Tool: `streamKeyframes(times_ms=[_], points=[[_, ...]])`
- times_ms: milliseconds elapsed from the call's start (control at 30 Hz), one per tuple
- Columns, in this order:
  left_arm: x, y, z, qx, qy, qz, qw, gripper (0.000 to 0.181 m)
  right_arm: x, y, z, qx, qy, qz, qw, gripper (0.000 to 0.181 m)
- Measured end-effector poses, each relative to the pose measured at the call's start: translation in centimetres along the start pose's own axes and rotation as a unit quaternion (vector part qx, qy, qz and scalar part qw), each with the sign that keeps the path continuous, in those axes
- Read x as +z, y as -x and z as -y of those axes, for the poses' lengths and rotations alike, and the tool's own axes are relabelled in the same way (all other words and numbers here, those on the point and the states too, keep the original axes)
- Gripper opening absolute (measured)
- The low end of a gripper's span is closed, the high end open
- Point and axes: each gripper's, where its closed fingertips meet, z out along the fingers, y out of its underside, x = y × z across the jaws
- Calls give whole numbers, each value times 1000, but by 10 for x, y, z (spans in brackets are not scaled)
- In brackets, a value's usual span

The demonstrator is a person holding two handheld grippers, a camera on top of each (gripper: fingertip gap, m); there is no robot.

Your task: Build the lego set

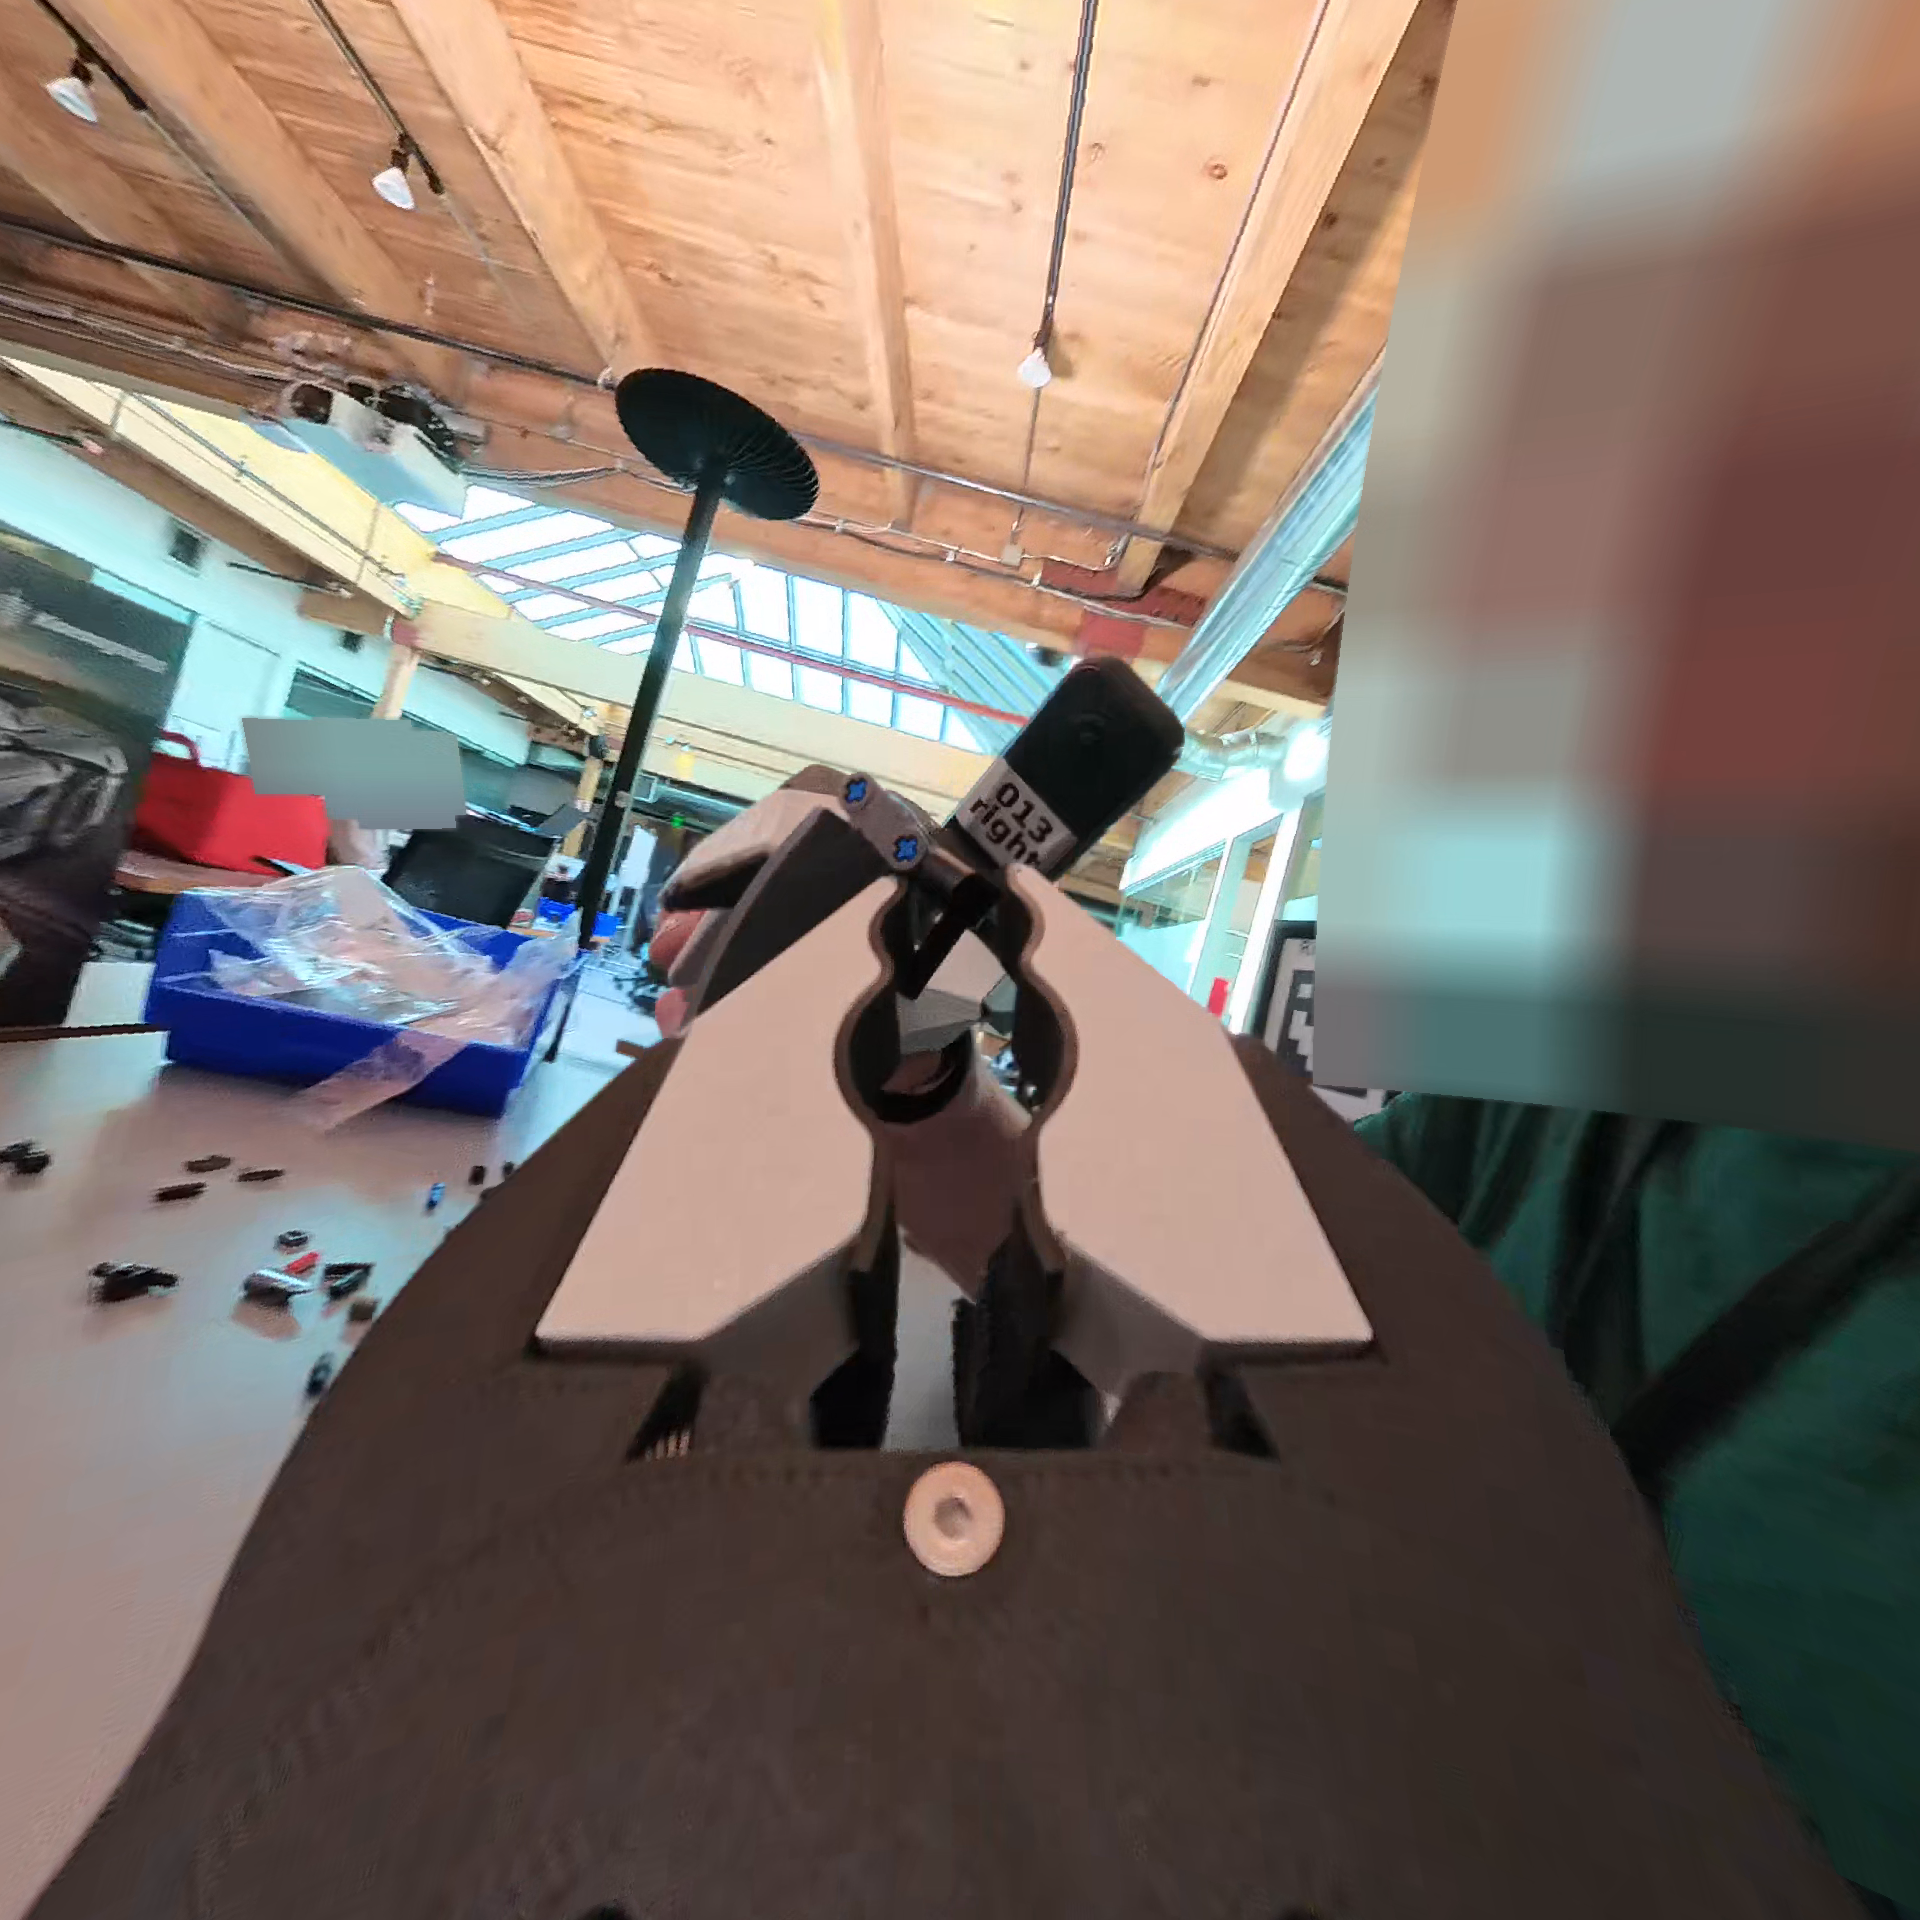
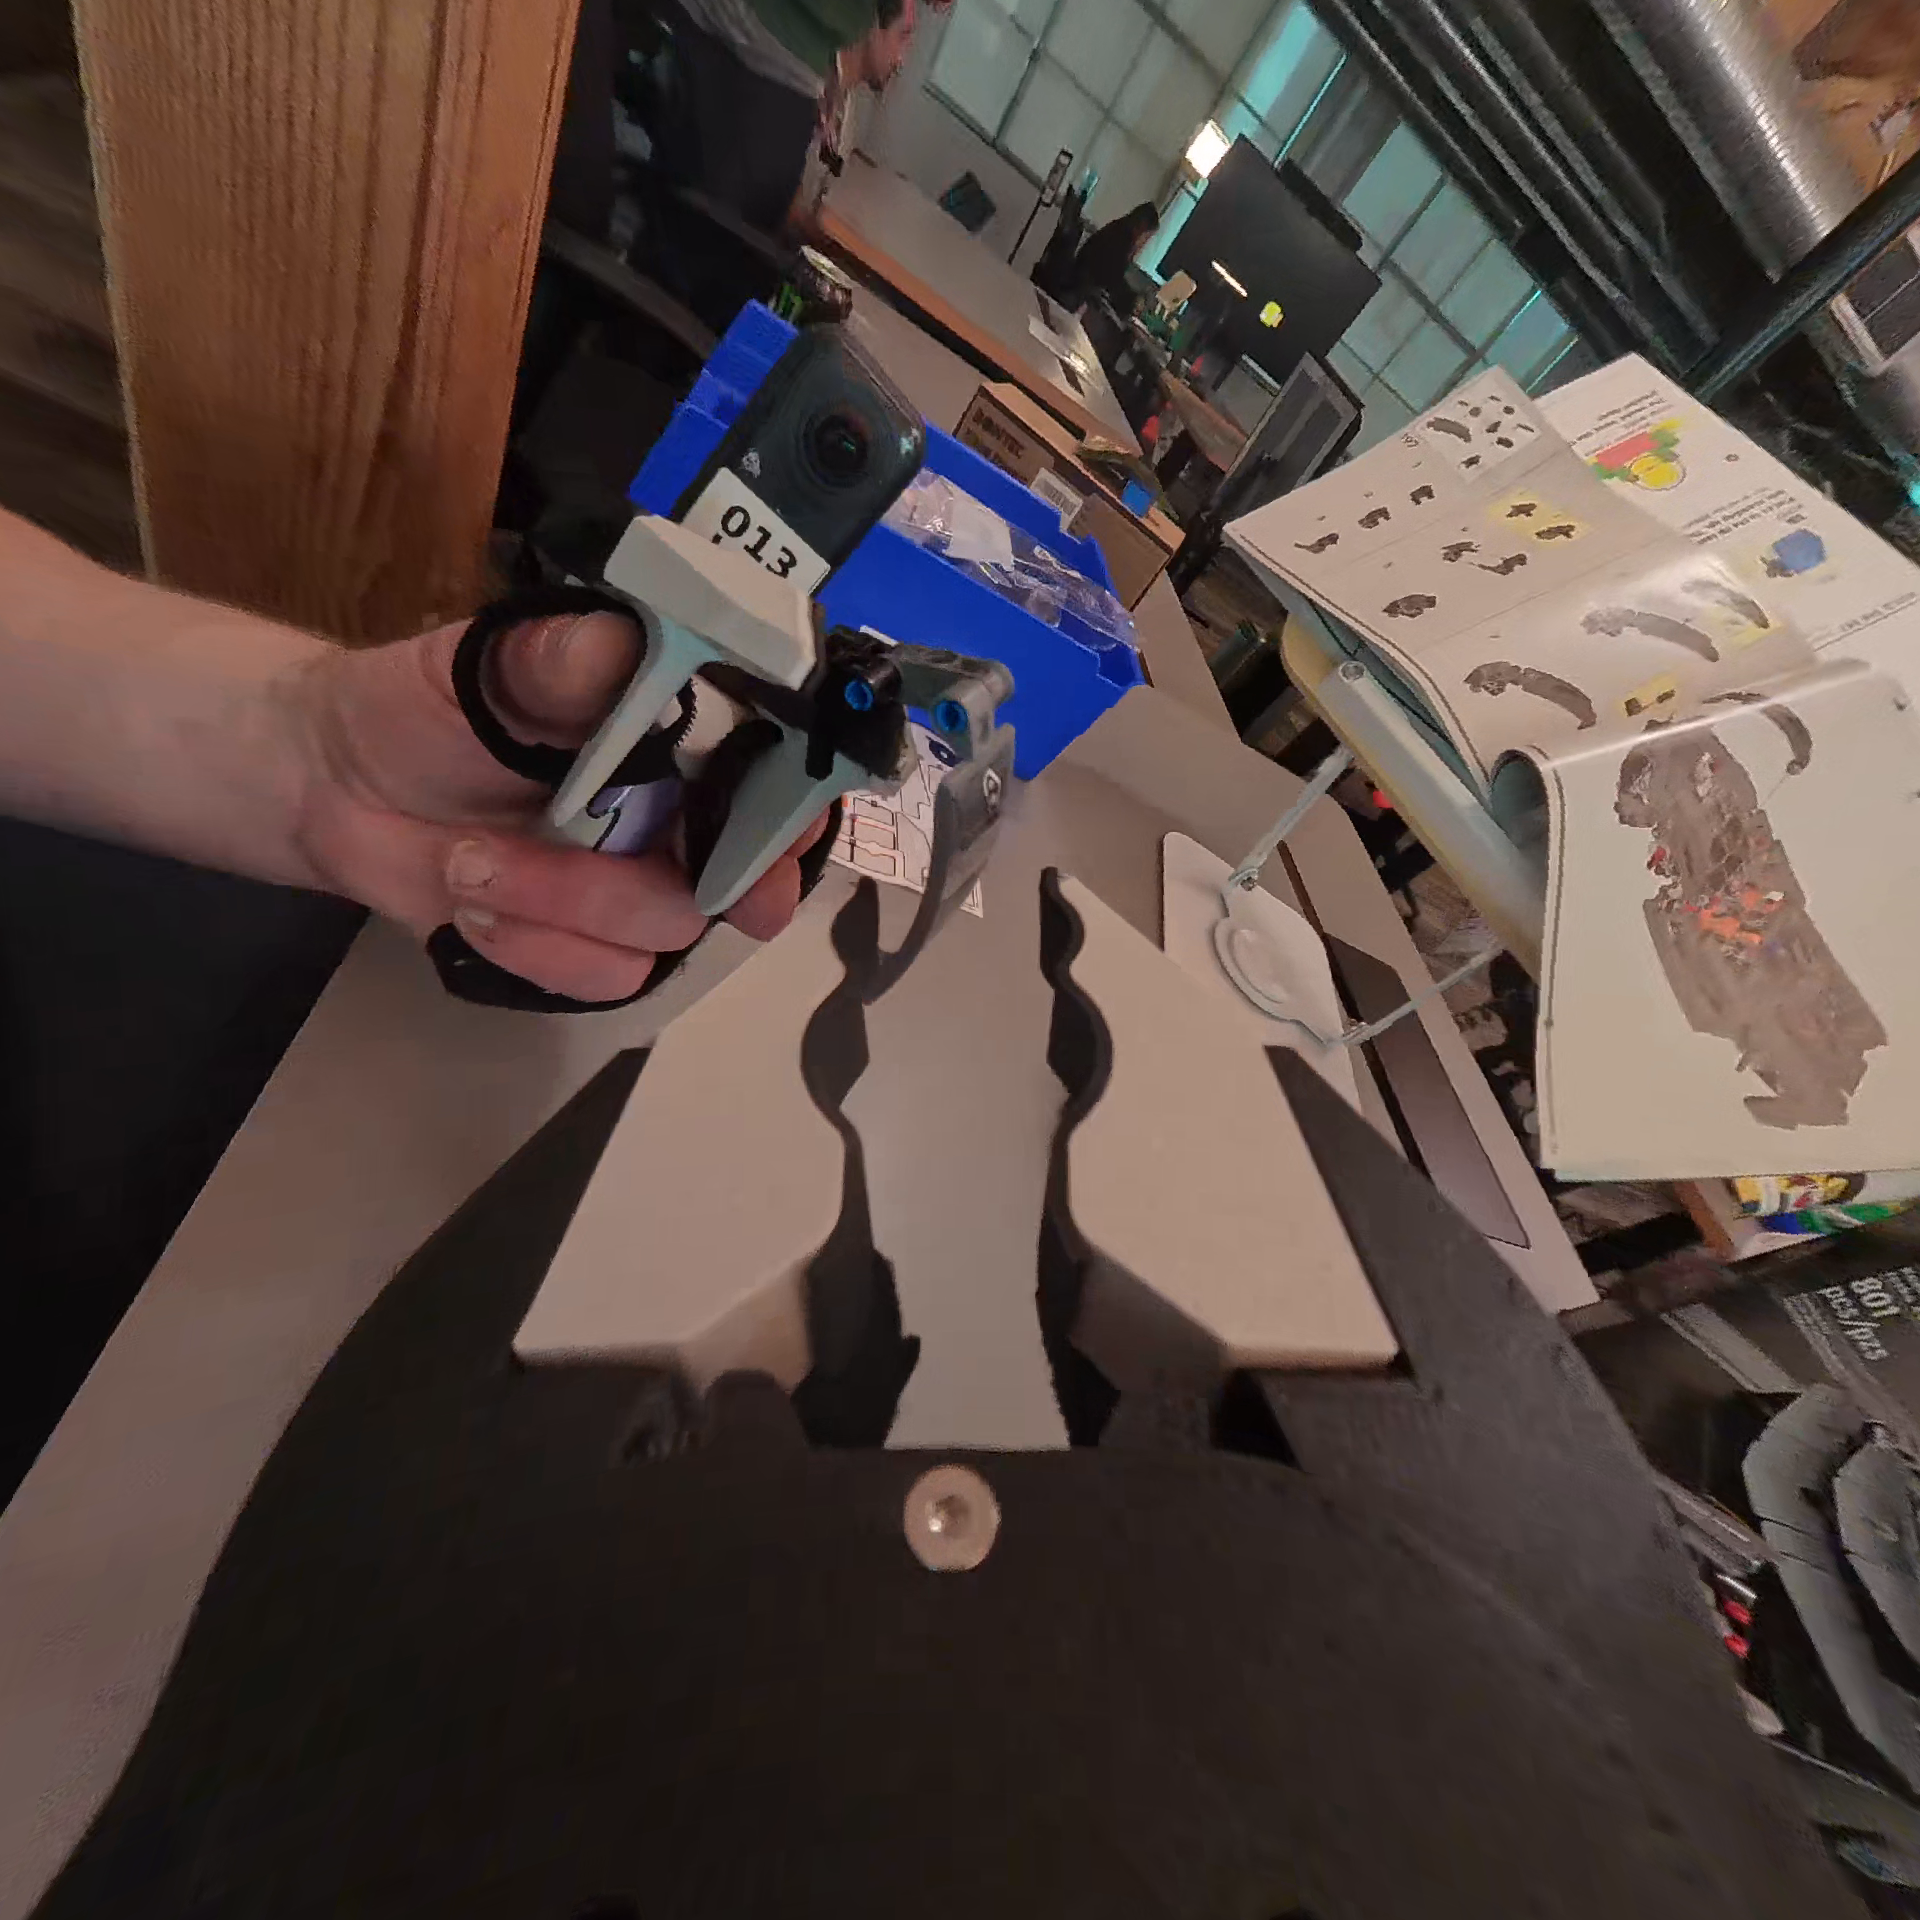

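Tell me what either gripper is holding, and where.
Left gripper pinches a thin black Lego piece by one end at its fingertips. Right gripper is open and empty.

Pale grey worktop (image 1: 156,1455), matte, seen from both wrist views. Blue bin (image 1: 343,1013) sits on it toward the far side, holding crumpled clear plastic bags (image 1: 343,935), one bag edge trailing over the bin's front wall onto the surface. Small loose lego pieces (image 1: 281,1280) scattered across the near left area, mostly black and dark grey, one with red, a tiny blue one (image 1: 434,1195) apart from the rest. In the right wrist view the same bin (image 2: 966,665) stands near the worktop's (image 2: 343,1195) far end; a white printed sheet (image 2: 899,842) lies flat just in front of it. A pale flat stand base (image 2: 1247,935) rests at the right edge.
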Motion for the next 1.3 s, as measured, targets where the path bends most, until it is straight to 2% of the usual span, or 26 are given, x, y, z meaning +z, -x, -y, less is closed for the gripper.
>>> streamKeyframes(times_ms=[67, 167, 300, 367, 467, 533, 667, 833, 933, 1067, 1300], points=[[0, -2, -4, -17, 0, -7, 1000, 14, 2, 3, -2, -12, 16, -14, 1000, 14], [-1, -3, -11, -31, 5, -11, 999, 17, 2, 6, -6, -8, 34, -27, 999, 6], [-6, 16, -24, -17, 48, 60, 997, 21, -1, -3, -17, 1, 71, -52, 996, 1], [-14, 24, -25, 20, 68, 104, 992, 22, -3, -8, -24, -17, 102, -66, 992, 0], [-23, 29, -20, 44, 83, 140, 986, 25, -2, -14, -32, -63, 145, -90, 983, 0], [-31, 35, -20, 92, 112, 172, 974, 28, 0, -19, -37, -115, 176, -117, 971, 0], [-37, 43, -23, 144, 162, 205, 954, 29, 6, -18, -37, -209, 199, -157, 944, 1], [-36, 48, -34, 193, 206, 216, 935, 29, 11, -20, -27, -288, 216, -207, 910, 0], [-39, 53, -31, 218, 212, 227, 925, 17, 12, -21, -25, -303, 216, -214, 903, 0], [-41, 56, -32, 234, 220, 229, 919, 16, 12, -21, -25, -316, 217, -222, 897, 0], [-43, 58, -33, 203, 218, 204, 932, 16, 13, -21, -28, -315, 214, -220, 898, 1]])
